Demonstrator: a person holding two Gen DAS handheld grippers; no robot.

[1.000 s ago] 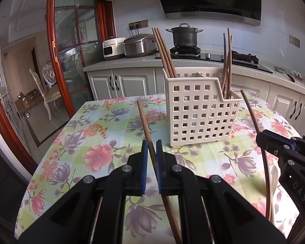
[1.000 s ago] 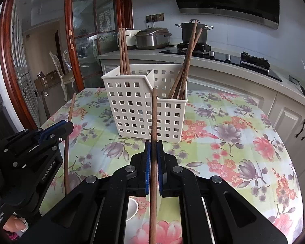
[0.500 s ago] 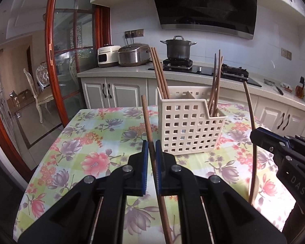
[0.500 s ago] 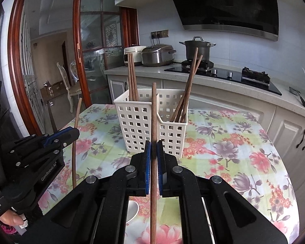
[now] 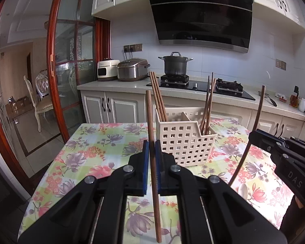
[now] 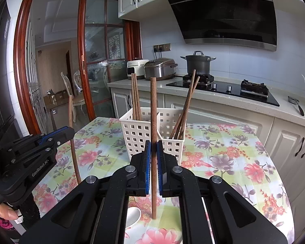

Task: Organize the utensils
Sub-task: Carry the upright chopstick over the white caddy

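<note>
Writing: the right gripper's side, seen from the left wrist view, reads "DAS". The left gripper's side, seen from the right wrist view, reads "GenRobot.AI". No other text legible.

Left gripper (image 5: 152, 156): jaws closed on a single brown chopstick (image 5: 152, 142). Its long axis stands near upright, upper end high above the pads, lower end hanging below them over the floral cloth of the counter (image 5: 95, 158). It leans slightly, top toward the left in the left wrist view.

Right gripper (image 6: 153, 156): jaws closed on a second chopstick (image 6: 153, 122). This one is upright too, close to plumb, its lower tip just above the cloth beside a white spoon (image 6: 133, 216) lying on the counter.

White perforated basket (image 5: 185, 144) sits on the counter ahead of both grippers, between them, split by a divider. Left compartment: a bundle of chopsticks (image 5: 156, 97) leaning left, tips up. Right compartment: a few more chopsticks (image 5: 208, 105), leaning and crossing, tips up.

Both held chopsticks are near the basket, neither inside it nor touching it.

A fingertip (image 6: 7, 212) shows at the lower left of the right wrist view, under the left gripper's handle.
</note>
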